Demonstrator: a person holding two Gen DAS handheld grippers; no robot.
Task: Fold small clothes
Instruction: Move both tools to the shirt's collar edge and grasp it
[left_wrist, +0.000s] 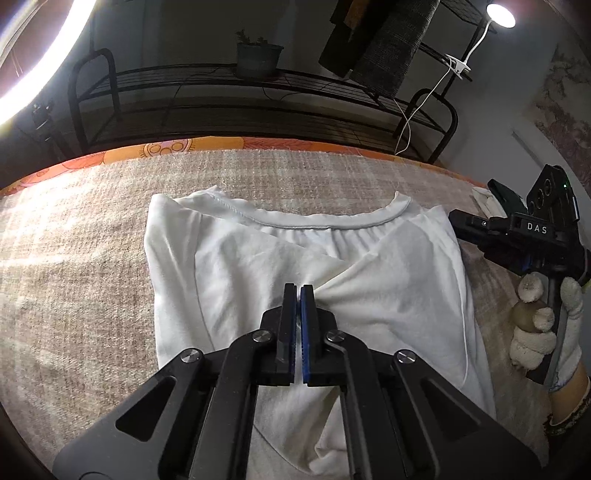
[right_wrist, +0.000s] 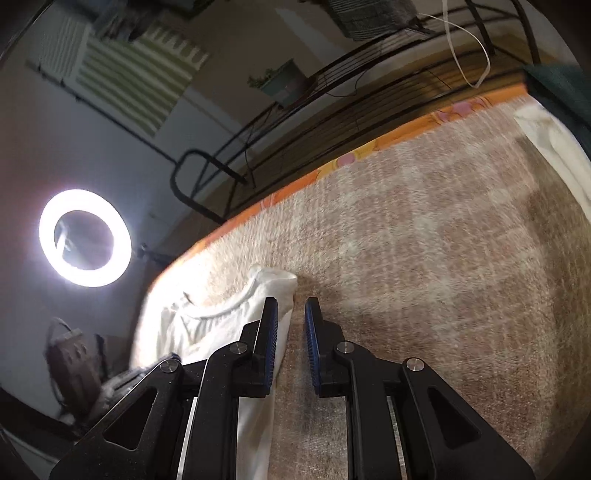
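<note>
A white shirt (left_wrist: 258, 258) lies flat on a beige woven mat (left_wrist: 74, 258), collar at the far side, both side flaps folded in over the middle. My left gripper (left_wrist: 299, 290) rests at the shirt's centre where the flaps meet. Its jaws are shut and no cloth shows between them, though wrinkles gather at the tips. In the right wrist view the shirt (right_wrist: 229, 325) lies to the left, its edge under the left finger. My right gripper (right_wrist: 291, 306) stands slightly open over bare mat (right_wrist: 424, 277), with nothing between its pads. A gloved hand (left_wrist: 535, 332) holds that tool beside the shirt's right edge.
Another white cloth (right_wrist: 554, 147) and a dark green item (right_wrist: 557, 85) lie at the mat's far right corner. An orange patterned sheet (left_wrist: 166, 147) borders the far edge. Behind it stands a black metal rack (left_wrist: 258, 96) with a potted plant (left_wrist: 258, 55). A ring light (right_wrist: 85, 238) glows at the left.
</note>
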